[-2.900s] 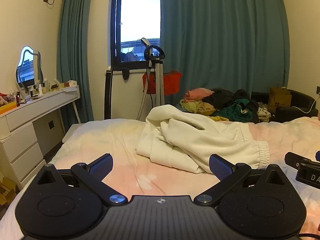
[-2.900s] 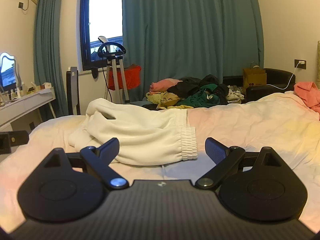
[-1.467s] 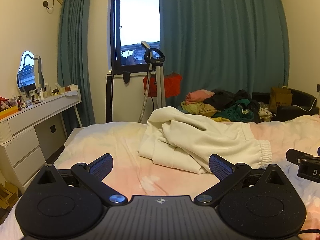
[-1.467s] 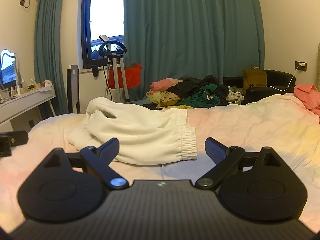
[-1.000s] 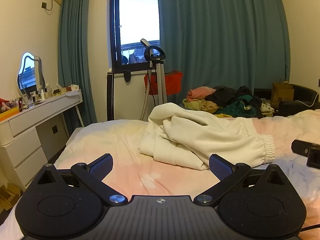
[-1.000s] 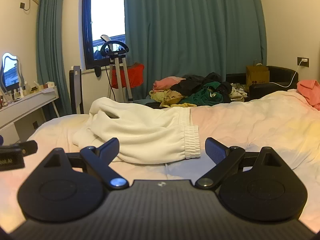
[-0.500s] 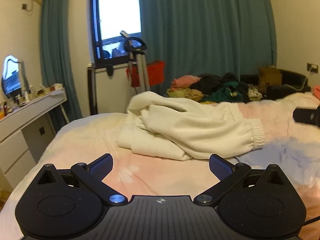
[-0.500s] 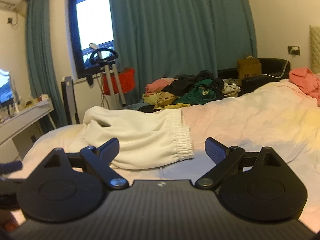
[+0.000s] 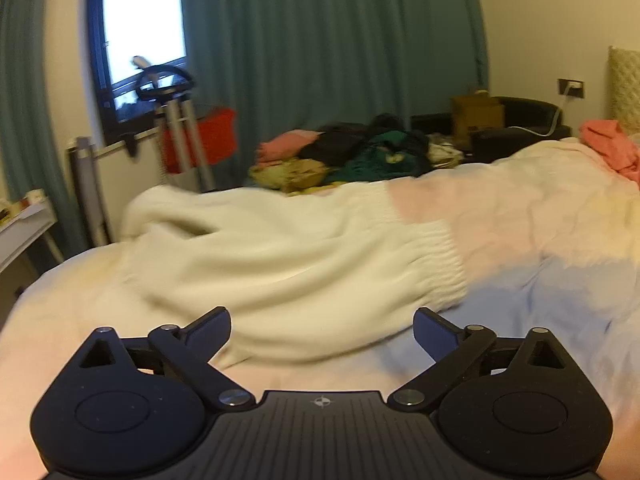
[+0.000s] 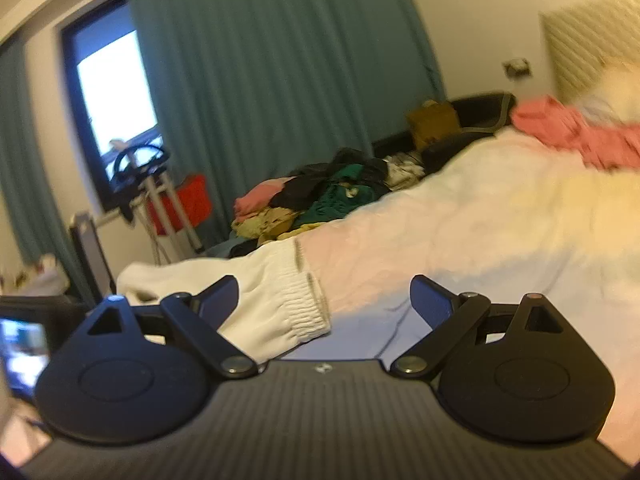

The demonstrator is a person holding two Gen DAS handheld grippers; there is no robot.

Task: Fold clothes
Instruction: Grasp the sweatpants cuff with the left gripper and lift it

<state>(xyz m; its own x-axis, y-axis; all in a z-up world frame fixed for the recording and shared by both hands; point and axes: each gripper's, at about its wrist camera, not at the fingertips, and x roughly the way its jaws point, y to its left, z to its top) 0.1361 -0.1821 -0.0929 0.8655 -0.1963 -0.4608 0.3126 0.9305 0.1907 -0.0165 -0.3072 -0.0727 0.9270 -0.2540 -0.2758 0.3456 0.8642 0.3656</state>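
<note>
On the bed (image 9: 520, 240), cream sweatpants (image 9: 280, 256) lie crumpled at 12 o'clock of the left claw (image 9: 322, 326), fingers apart, empty. Right claw (image 10: 324, 300) likewise gapes, the cuff at its 11. Beyond, a clothes pile (image 9: 352, 156) and pink garment (image 10: 576, 132).

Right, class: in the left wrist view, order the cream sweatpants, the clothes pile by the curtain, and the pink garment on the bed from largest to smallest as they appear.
1. cream sweatpants, nearest the camera, which adds to their apparent size
2. clothes pile
3. pink garment, partly cut off at the frame edge
</note>
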